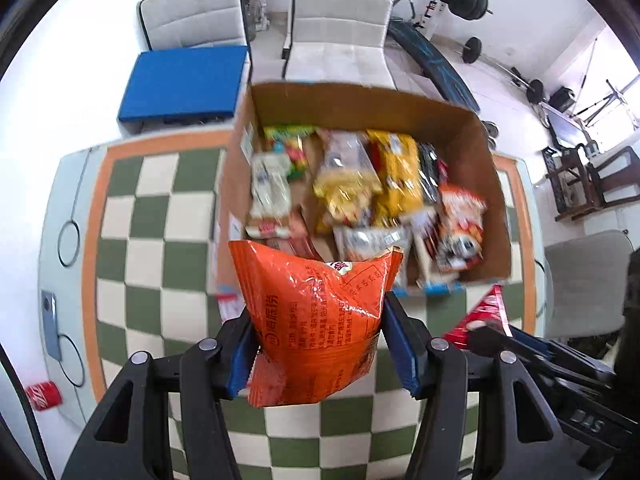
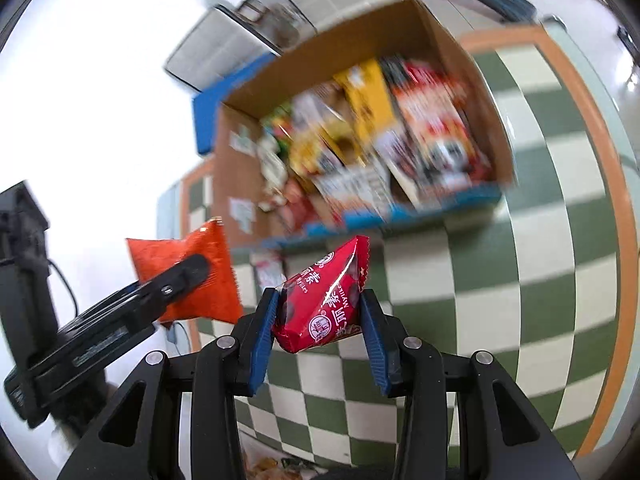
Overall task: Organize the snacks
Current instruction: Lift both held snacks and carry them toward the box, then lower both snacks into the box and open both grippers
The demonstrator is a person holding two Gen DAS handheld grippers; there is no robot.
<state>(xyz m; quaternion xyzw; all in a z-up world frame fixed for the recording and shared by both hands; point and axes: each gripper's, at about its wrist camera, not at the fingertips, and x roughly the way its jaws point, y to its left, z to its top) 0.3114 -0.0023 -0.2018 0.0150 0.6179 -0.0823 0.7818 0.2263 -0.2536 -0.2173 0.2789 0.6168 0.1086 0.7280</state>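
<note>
My left gripper (image 1: pixel 316 344) is shut on an orange snack bag (image 1: pixel 316 320), held above the checkered table on the near side of the cardboard box (image 1: pixel 360 100). The box holds several snack packs, blurred by motion. My right gripper (image 2: pixel 320 320) is shut on a small red snack packet (image 2: pixel 324 304), also lifted over the table in front of the box (image 2: pixel 440 20). In the right wrist view the left gripper (image 2: pixel 188 276) and the orange bag (image 2: pixel 192 272) show at the left. In the left wrist view the red packet (image 1: pixel 480 316) shows at the lower right.
The green and cream checkered mat (image 1: pixel 152 248) has an orange border. A phone (image 1: pixel 52 324) and a red can (image 1: pixel 44 396) lie at the table's left edge. A blue cushion (image 1: pixel 184 84) and white chairs (image 1: pixel 340 32) stand behind the table. Gym weights fill the back right.
</note>
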